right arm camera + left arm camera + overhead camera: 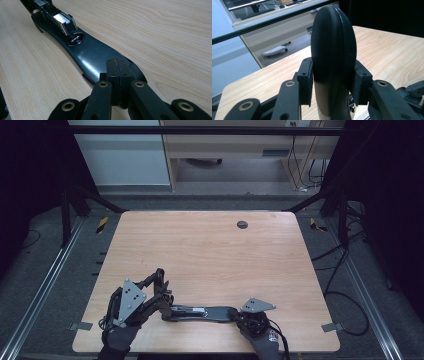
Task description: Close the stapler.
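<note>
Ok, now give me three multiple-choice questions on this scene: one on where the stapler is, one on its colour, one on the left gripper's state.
1. Where on the table does the stapler lie?
A. by the far edge
B. by the near edge
C. in the middle

2. What colour is the stapler's body?
A. red
B. black
C. white

3. The left gripper is:
A. open above the table
B. shut on nothing
C. shut on the stapler

Answers:
1 B, the high view shows it along the person's edge.
2 B, its body is glossy black.
3 C, its jaws clamp the stapler's rounded end from both sides.
</note>
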The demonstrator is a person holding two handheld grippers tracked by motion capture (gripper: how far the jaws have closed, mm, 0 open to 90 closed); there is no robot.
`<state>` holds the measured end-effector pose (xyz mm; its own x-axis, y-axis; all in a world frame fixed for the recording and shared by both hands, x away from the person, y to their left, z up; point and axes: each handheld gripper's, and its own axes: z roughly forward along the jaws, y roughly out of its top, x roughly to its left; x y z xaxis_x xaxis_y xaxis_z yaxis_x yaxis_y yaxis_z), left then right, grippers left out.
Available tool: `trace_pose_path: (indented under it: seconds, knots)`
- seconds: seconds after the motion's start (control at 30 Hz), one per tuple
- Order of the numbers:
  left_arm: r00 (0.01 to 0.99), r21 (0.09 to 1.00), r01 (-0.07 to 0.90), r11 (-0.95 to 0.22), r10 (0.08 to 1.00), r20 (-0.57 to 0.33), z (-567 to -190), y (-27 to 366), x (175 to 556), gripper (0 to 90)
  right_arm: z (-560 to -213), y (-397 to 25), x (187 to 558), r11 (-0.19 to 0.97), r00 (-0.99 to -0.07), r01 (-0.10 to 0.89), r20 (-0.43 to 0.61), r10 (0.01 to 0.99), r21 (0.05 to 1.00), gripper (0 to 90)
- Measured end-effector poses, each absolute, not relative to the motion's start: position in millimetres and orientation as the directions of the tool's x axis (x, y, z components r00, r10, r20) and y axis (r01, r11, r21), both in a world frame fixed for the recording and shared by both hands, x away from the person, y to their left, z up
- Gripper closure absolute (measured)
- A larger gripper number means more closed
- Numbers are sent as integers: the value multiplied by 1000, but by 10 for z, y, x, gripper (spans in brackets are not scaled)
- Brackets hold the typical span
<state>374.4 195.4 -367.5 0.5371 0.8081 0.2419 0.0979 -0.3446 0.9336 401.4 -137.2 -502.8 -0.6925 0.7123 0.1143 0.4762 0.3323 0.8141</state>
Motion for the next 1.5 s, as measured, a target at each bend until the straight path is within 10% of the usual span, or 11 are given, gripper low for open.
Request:
trace_pose_path:
  seconds: [1.5]
  knots:
    - [553, 876, 38, -481, 740, 382, -3720, 1497, 3741, 579, -5030, -1373, 4009, 328, -690, 480, 120, 714, 814, 900]
